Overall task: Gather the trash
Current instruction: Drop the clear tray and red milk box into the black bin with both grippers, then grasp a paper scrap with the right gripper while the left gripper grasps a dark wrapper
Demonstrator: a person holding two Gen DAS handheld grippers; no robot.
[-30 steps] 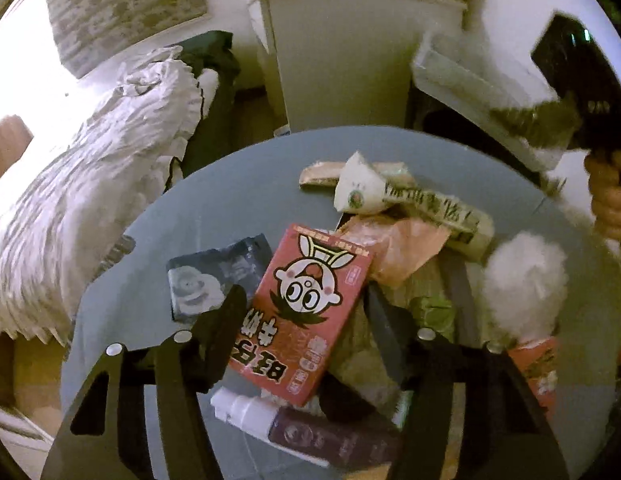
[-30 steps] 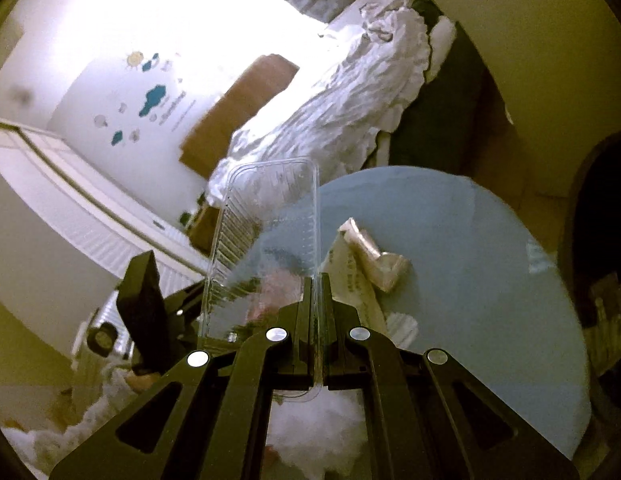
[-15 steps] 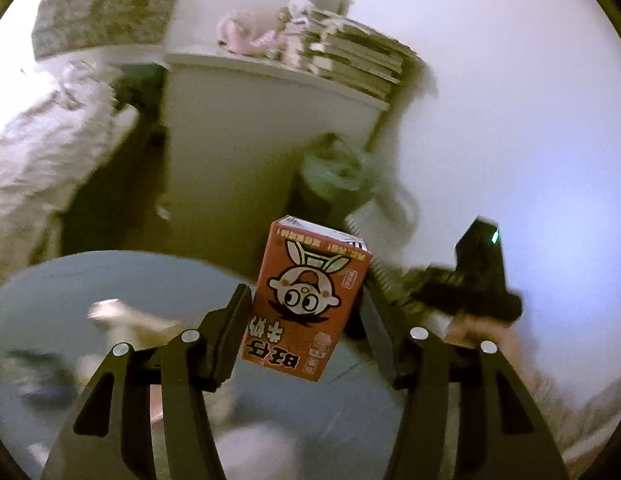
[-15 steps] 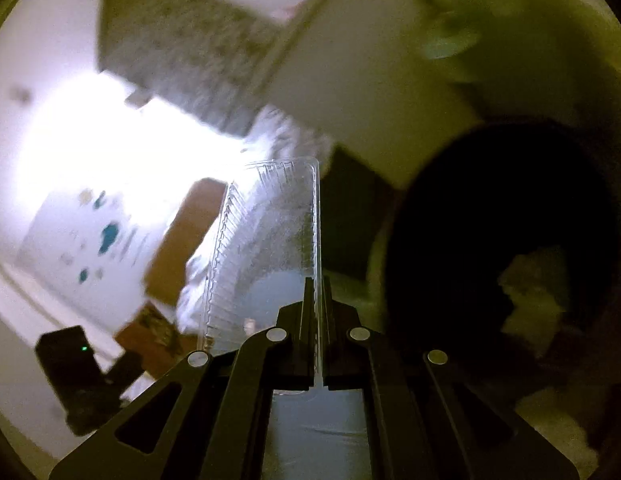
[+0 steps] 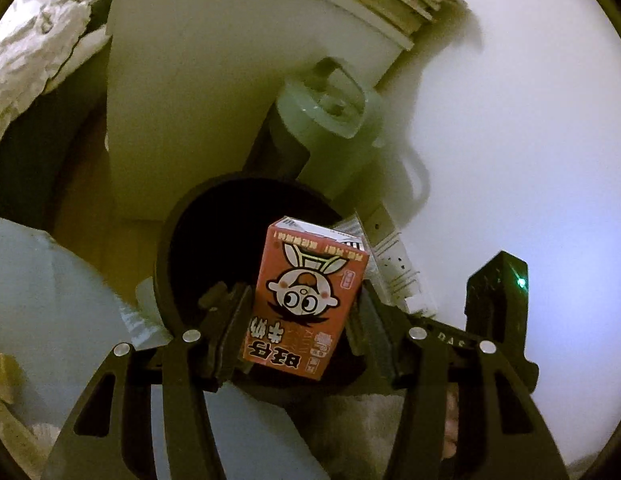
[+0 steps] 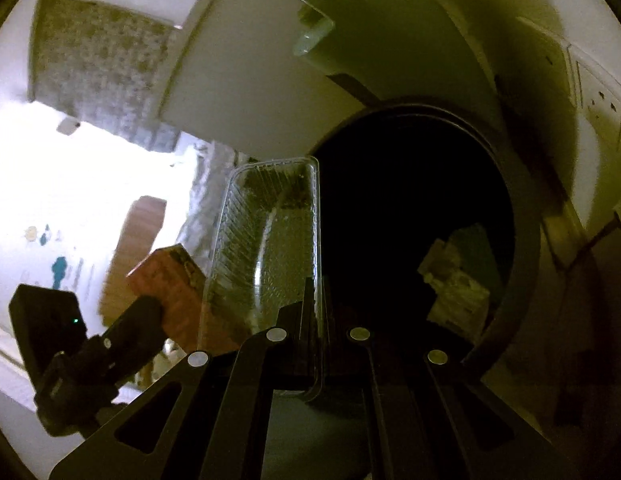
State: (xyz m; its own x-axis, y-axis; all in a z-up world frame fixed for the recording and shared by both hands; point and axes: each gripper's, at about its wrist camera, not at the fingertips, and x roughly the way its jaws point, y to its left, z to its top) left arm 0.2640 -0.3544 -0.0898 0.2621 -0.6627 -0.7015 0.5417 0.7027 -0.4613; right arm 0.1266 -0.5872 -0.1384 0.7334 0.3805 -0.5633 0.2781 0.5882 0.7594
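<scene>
Item: red milk carton (image 5: 306, 300), light, stiff-sided; our left gripper (image 5: 302, 320) jaws clamp its flat sides above the black bin (image 5: 166, 240).
Item: clear plastic tray (image 6: 266, 248), flimsy, slippery; right gripper (image 6: 316, 320) jaws pinch its rim, beside the bin mouth.

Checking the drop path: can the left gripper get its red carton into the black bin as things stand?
Probably yes. The left gripper holds the red carton before the black bin, whose mouth looks unobstructed; the clear tray sits to one side.
</scene>
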